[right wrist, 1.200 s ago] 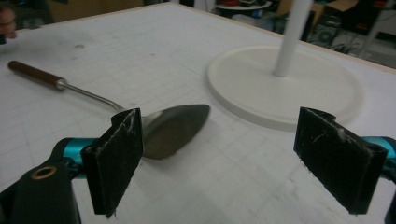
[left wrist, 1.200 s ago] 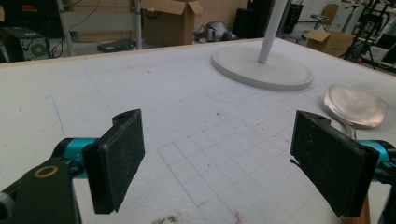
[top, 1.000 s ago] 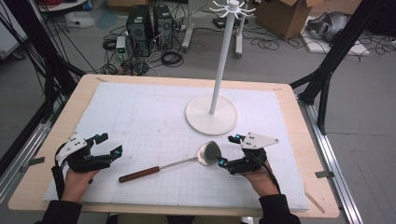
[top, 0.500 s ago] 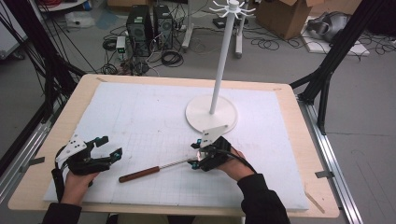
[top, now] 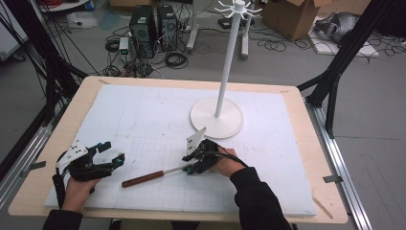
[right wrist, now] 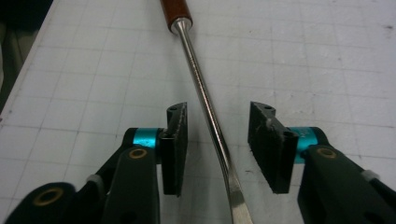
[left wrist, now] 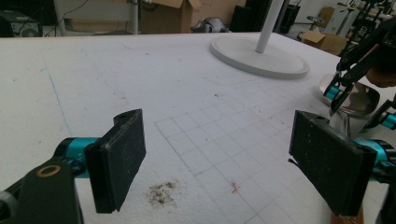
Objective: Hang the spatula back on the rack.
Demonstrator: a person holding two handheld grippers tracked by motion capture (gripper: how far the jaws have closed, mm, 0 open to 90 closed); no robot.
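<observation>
So far the work had reached only the approach to a grasp. The ladle [top: 158, 174] lay flat on the white mat [top: 143, 120] of the bench [top: 306, 143], at about six o'clock from the white hook stand [top: 216, 117] and near the bench's front edge; its brown wooden handle [top: 142, 179] pointed toward eight o'clock, and its bowl [left wrist: 357, 95] lay under the right hand. The right tongs [right wrist: 218, 147] straddled the steel shaft [right wrist: 201, 88]. They had just been closing, yet in the right gripper view a gap showed on both sides of the shaft, so neither pad pressed it and nothing was gripped. The left tongs [left wrist: 219, 158] rested at nine o'clock from the ladle, just beyond the handle's end, spread wide with only bare mat between them. Judging by that, the pinch itself, the lift, and probably a hanging on the stand's top hooks [top: 237, 7] all remained to be done.
</observation>
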